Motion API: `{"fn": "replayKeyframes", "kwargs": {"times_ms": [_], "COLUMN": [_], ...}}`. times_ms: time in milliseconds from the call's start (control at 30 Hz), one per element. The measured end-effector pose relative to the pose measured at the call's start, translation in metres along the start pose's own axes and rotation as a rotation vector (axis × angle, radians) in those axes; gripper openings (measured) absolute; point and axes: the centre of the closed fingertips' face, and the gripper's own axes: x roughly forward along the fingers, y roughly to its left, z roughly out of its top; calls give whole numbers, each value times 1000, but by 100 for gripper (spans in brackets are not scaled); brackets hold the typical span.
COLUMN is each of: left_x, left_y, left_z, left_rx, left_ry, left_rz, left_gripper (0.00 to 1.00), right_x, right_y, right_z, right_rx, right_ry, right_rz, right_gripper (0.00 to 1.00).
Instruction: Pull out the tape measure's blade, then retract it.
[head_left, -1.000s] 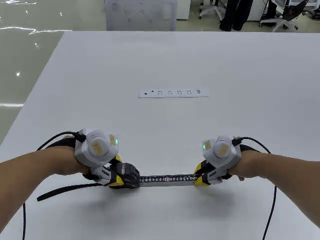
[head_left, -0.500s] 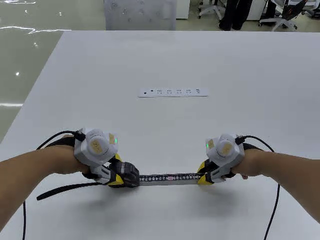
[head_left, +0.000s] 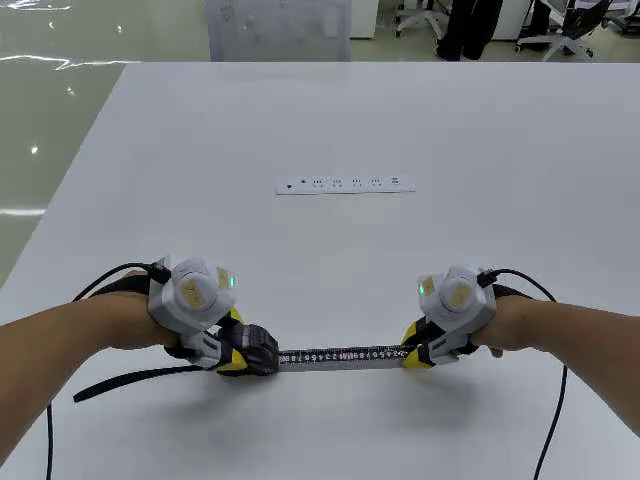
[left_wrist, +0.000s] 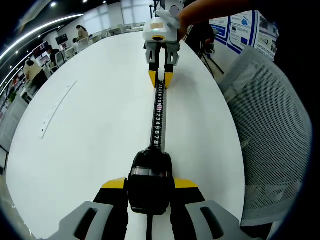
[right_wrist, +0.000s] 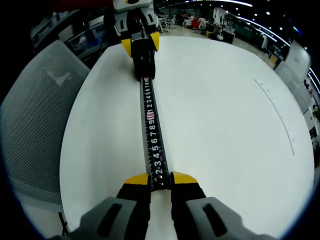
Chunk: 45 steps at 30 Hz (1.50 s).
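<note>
2 grippers are held low over the near part of the white bench (head_left: 420, 120), 1 in each of the person's hands, and the tape measure is stretched between them. The black case (left_wrist: 150, 172) of the tape measure is clamped between the jaws of the left gripper (head_left: 238, 353). In the left gripper view the 2 yellow-tipped jaws are seen pressed against the case's 2 sides, with the case's mouth turned toward the other gripper. The blade (right_wrist: 151, 120) is drawn out of the case and is run in a straight line across the bench top to the right gripper (right_wrist: 160, 179). Its free end is pinched between the right gripper's jaws, which are closed down to a narrow gap with the blade's tip in it. The hook itself is hidden by the yellow tips. Black printed numbers are seen along the blade, with a red mark partway along. Whether the blade touches the bench or hangs just above it cannot be told. In the head view the case is found near the bench's front edge on the left, and the blade's end to the right of it at about the same depth. A white power strip (head_left: 346, 184) is laid flat near the middle of the bench, well apart from the grippers. A black cord (head_left: 130, 381) is seen lying on the bench under the left forearm. A grey mesh chair back (left_wrist: 270, 130) is seen beside the bench edge in both gripper views.
</note>
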Motion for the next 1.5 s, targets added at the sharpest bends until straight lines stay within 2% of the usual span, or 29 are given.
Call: {"fn": "replayKeyframes", "kwargs": {"times_ms": [1500], "left_x": [-1], "left_y": [0], "left_z": [0], "left_rx": [-2], "left_ry": [5], "left_rz": [-3], "left_gripper": [29], "right_x": [-15], "right_y": [-4], "right_z": [-25], "right_rx": [34], "right_ry": [8], "right_rz": [-5], "right_gripper": [13]}}
